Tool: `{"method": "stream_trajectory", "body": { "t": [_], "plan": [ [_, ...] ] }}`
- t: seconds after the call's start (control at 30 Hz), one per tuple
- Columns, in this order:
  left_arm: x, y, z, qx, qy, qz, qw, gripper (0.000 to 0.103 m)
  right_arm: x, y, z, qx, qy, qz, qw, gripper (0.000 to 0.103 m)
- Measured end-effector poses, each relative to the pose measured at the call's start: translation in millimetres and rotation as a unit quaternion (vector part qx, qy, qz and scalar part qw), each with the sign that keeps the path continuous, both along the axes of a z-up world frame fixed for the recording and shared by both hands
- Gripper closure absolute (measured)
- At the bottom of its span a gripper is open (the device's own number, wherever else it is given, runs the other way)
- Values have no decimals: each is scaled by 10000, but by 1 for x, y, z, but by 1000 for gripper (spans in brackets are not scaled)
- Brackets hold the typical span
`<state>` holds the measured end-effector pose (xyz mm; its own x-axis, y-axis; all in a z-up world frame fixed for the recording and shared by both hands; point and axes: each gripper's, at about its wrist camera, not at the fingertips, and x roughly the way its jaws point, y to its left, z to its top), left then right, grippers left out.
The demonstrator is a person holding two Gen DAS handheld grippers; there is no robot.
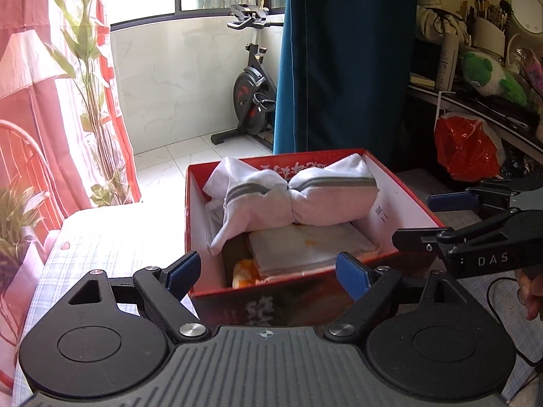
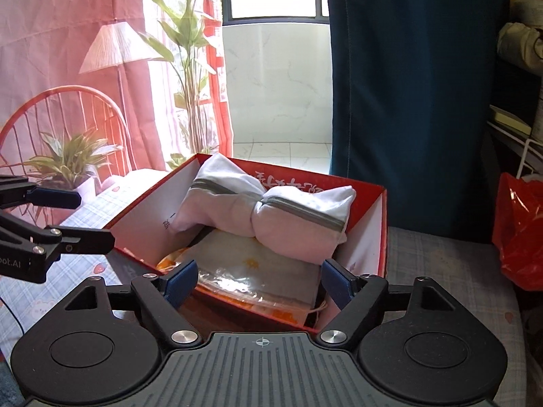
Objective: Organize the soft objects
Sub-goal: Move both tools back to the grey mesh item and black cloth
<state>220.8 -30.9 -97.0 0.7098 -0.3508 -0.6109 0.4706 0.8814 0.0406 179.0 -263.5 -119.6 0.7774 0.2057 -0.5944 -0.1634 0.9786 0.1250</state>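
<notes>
A red cardboard box (image 1: 400, 200) (image 2: 142, 217) with white inner walls stands on the bed. Inside it a bundled pair of white socks (image 1: 298, 200) (image 2: 271, 217) with grey stripes lies across a flat plastic-wrapped white and orange packet (image 1: 305, 247) (image 2: 258, 271). My left gripper (image 1: 268, 273) (image 2: 74, 217) is open just outside the box's near left side, with nothing between its blue pads. My right gripper (image 2: 260, 283) (image 1: 431, 218) is open too, holding nothing, at the near right side. Neither gripper touches the socks.
The box rests on a checked bed sheet (image 1: 101, 244) (image 2: 441, 264). A red plastic bag (image 1: 465, 149) (image 2: 519, 230) hangs at the right below a cluttered shelf with a green plush toy (image 1: 488, 74). Beyond the box are a blue curtain (image 1: 339, 68), an exercise bike (image 1: 253, 95) and a printed red curtain (image 2: 68, 34).
</notes>
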Motion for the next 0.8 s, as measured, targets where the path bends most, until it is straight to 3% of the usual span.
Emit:
{"method": "stream_trajectory", "body": {
  "t": [0.33, 0.57, 0.8],
  "plan": [
    [-68, 28, -43, -252, 297, -33, 9992, 16, -79, 17, -40, 275, 72, 183, 9994, 30],
    [-88, 35, -67, -322, 497, -64, 9982, 18, -120, 33, -77, 358, 430, 255, 9981, 31],
    [-103, 41, -93, -394, 662, -10, 9970, 24, -145, 49, -93, 186, 439, 560, 9973, 33]
  ]
}}
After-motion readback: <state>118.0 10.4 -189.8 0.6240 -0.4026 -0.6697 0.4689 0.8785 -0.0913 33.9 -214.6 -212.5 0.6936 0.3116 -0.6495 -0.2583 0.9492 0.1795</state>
